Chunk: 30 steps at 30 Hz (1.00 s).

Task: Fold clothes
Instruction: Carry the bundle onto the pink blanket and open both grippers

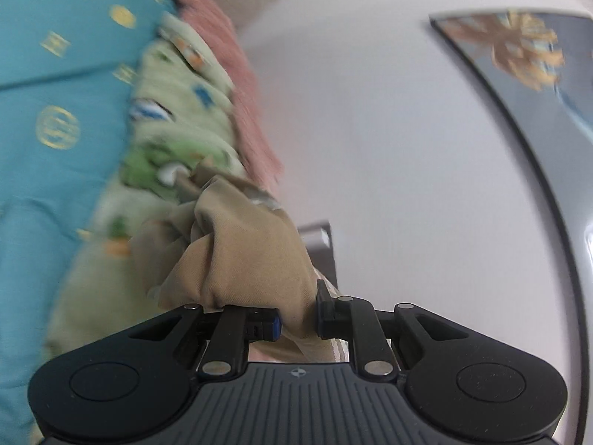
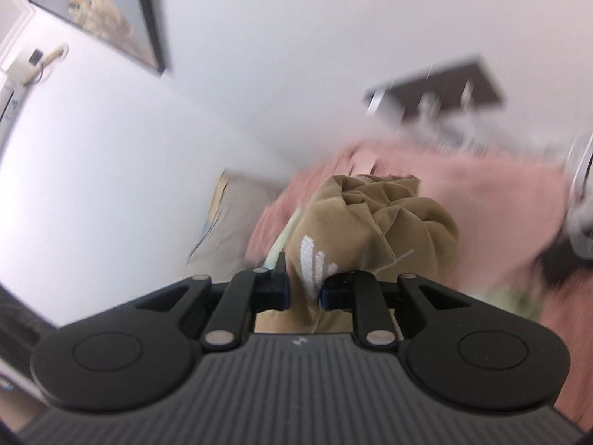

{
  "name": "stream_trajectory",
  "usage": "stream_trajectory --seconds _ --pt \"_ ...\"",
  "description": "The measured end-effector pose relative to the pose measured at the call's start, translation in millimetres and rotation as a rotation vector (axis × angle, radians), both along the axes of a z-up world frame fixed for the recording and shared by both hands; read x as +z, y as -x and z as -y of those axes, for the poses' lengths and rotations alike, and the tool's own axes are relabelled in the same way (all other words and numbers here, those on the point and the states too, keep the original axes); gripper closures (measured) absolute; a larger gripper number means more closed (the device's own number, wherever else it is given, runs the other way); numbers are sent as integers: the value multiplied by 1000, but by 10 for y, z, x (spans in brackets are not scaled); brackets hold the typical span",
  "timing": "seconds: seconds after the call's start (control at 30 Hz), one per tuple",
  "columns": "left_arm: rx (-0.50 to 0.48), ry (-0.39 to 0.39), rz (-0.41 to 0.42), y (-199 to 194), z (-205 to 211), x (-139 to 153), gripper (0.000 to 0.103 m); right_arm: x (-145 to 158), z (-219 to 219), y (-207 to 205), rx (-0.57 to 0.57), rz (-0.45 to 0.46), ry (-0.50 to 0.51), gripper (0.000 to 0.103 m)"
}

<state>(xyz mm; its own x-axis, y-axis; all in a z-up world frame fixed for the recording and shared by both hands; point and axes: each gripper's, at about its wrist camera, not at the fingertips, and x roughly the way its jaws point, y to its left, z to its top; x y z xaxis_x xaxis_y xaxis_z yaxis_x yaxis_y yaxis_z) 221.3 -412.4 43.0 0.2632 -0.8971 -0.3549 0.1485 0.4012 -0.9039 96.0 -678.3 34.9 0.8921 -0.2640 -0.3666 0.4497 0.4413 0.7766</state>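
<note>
Left gripper (image 1: 298, 320): clamped on a bunched fold of tan garment (image 1: 237, 244). Beyond it, only in the left view: a green printed cloth (image 1: 174, 111), a teal sheet (image 1: 55, 111), a pink towel (image 1: 241, 85). Right gripper (image 2: 304, 289): closed on the same tan cloth (image 2: 374, 218), with white embroidery (image 2: 313, 263) shown only here. Behind: pink fabric (image 2: 481, 204), a pillow (image 2: 233, 222), a blurred dark wall rack (image 2: 441, 89). Framed picture (image 1: 519, 59) on the white wall, caught by both.
</note>
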Motion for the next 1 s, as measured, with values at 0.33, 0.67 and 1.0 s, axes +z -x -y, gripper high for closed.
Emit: stream_trajectory --seconds 0.33,0.67,1.0 --pt "-198 -132 84 498 161 -1393 80 -1511 -36 720 1 -171 -8 83" --pt "-237 -347 404 1010 -134 -570 33 -939 -435 943 -7 -328 189 80" --pt "-146 -422 790 2175 -862 496 11 -153 -1337 1657 -2 -249 518 37"
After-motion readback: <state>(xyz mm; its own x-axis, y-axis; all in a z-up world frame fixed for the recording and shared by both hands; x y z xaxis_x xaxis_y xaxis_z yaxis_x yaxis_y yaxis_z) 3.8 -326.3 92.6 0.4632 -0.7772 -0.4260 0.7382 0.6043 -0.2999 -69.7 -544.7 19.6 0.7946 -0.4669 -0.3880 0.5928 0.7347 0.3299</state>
